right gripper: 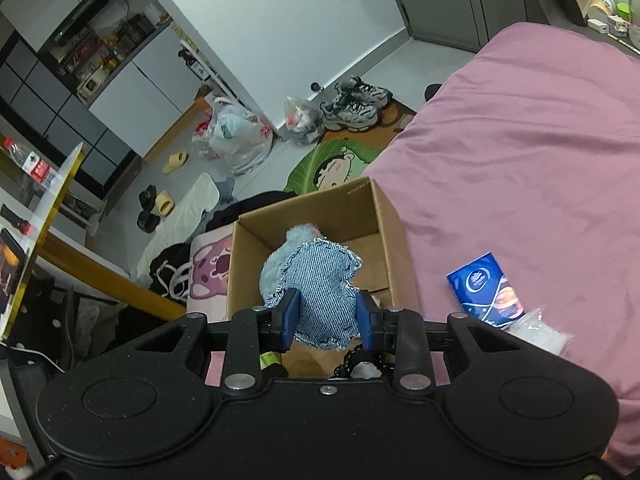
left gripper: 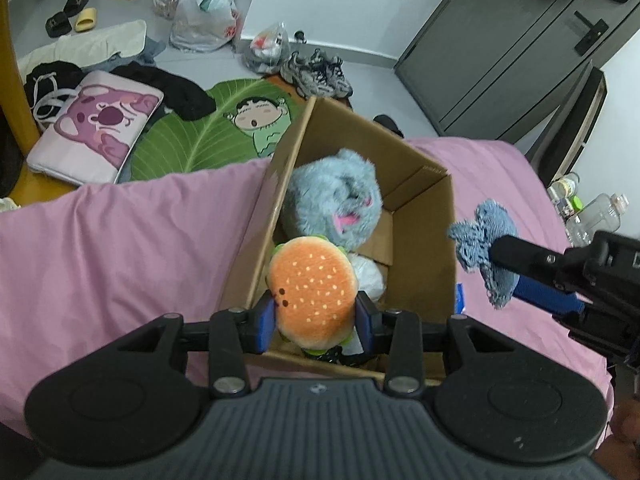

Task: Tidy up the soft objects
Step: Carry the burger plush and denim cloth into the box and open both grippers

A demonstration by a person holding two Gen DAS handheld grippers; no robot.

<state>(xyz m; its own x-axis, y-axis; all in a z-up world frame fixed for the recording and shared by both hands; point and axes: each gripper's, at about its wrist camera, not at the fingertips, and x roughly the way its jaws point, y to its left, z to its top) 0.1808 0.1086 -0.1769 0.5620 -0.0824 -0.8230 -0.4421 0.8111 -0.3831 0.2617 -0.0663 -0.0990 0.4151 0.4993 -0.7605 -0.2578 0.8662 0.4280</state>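
Observation:
An open cardboard box (left gripper: 424, 196) stands on the pink bed (left gripper: 120, 240). A fluffy blue plush (left gripper: 332, 196) and a white soft item (left gripper: 368, 274) lie inside it. My left gripper (left gripper: 316, 320) is shut on a hamburger plush (left gripper: 312, 292), held over the box's near end. My right gripper (right gripper: 328, 316) is shut on a blue denim soft toy (right gripper: 324, 288), held above the box (right gripper: 384, 216). In the left wrist view the denim toy (left gripper: 480, 240) and right gripper (left gripper: 520, 276) are just right of the box.
A blue tissue pack (right gripper: 486, 290) and clear plastic wrap (right gripper: 540, 330) lie on the bed right of the box. On the floor are a leaf rug (left gripper: 200, 136), a pink cushion (left gripper: 96, 128), clothes, bags, sneakers (left gripper: 316, 72) and slippers. Grey cabinets (left gripper: 500, 40) stand behind.

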